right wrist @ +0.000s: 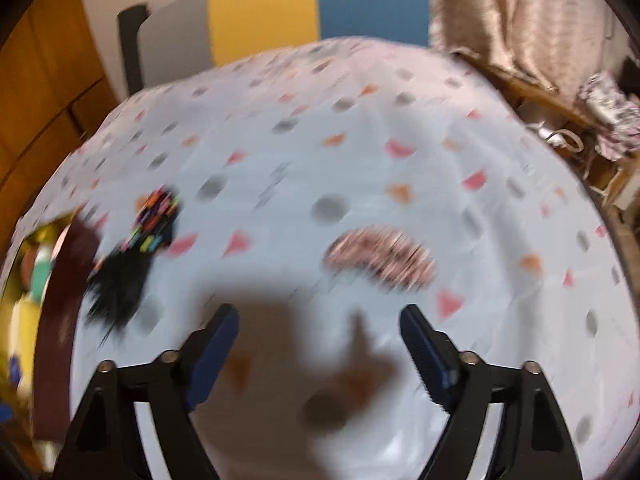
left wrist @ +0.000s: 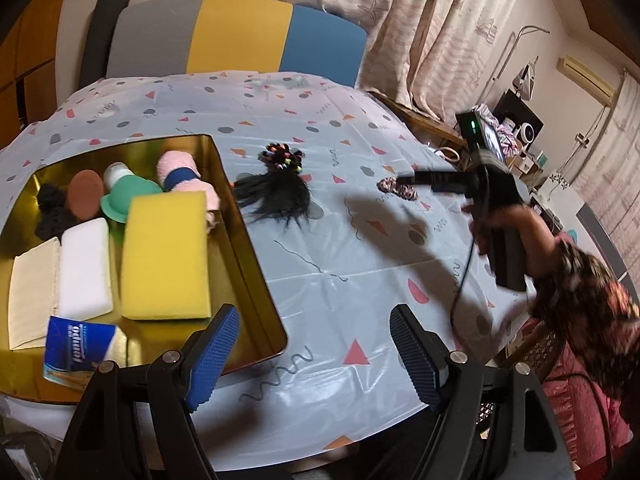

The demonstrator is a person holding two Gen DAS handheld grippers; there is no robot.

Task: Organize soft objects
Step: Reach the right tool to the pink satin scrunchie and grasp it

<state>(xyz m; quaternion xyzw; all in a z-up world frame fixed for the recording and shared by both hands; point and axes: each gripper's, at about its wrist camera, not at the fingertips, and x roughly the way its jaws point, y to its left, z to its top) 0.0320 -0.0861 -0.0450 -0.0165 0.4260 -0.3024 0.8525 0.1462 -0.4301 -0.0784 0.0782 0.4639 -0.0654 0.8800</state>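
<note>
My right hand-held gripper (right wrist: 320, 344), jaws apart and empty, faces the pink scrunchie (right wrist: 380, 258) at centre frame: light, squashy; I'd pinch across its bunched middle.

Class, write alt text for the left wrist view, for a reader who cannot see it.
A gold tray on a patterned tablecloth holds sponges and other soft items, including a yellow sponge. A black hairpiece and a pink patterned scrunchie lie on the cloth beside it. The open left gripper fills the foreground; a hand holds the right gripper near the scrunchie.
</note>
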